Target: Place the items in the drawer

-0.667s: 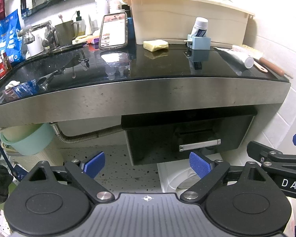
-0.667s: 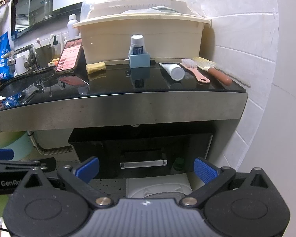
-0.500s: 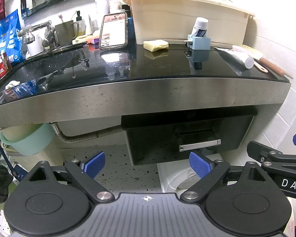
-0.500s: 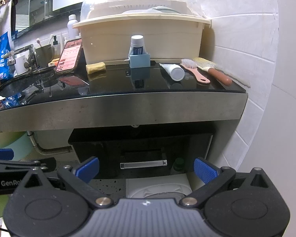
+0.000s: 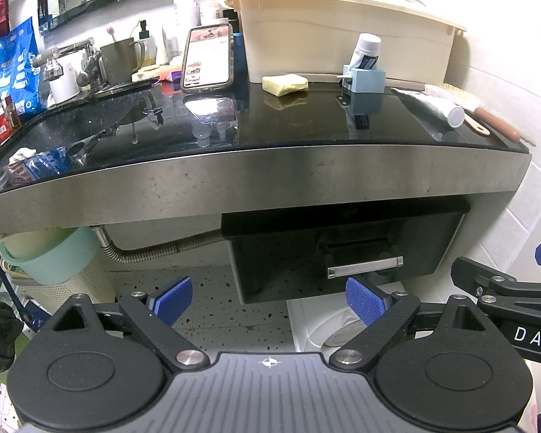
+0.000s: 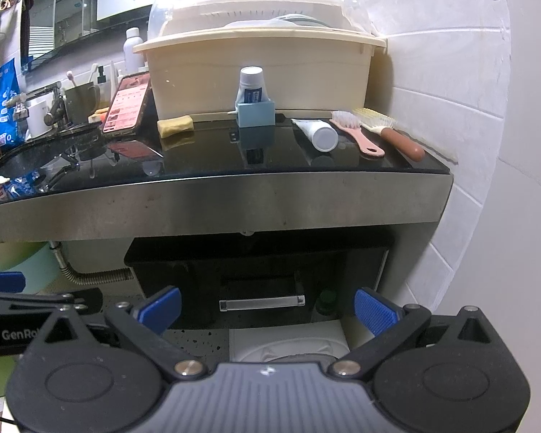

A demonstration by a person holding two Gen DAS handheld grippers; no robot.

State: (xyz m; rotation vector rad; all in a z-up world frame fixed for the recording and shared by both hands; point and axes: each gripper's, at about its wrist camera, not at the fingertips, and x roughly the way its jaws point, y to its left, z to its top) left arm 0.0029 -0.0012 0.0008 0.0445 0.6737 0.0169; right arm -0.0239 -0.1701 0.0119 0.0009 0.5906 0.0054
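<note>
A black drawer (image 5: 342, 252) with a silver bar handle (image 5: 365, 267) hangs shut under the counter; it also shows in the right wrist view (image 6: 259, 278). On the black counter lie a white tube (image 6: 315, 131), a pink brush (image 6: 357, 133), a brown-handled brush (image 6: 389, 131), a yellow soap bar (image 5: 285, 84) and a blue holder (image 6: 255, 115) with a toothpaste tube. My left gripper (image 5: 268, 299) is open and empty, below the counter facing the drawer. My right gripper (image 6: 267, 308) is open and empty, level with the drawer handle.
A cream dish rack (image 6: 259, 68) stands at the counter's back. A phone (image 5: 209, 57) leans by it. A faucet (image 5: 72, 61) and mug (image 5: 121, 57) are at the left. A green basin (image 5: 50, 256) and metal hose (image 5: 155, 249) sit under the counter. White tiled wall (image 6: 469, 144) at right.
</note>
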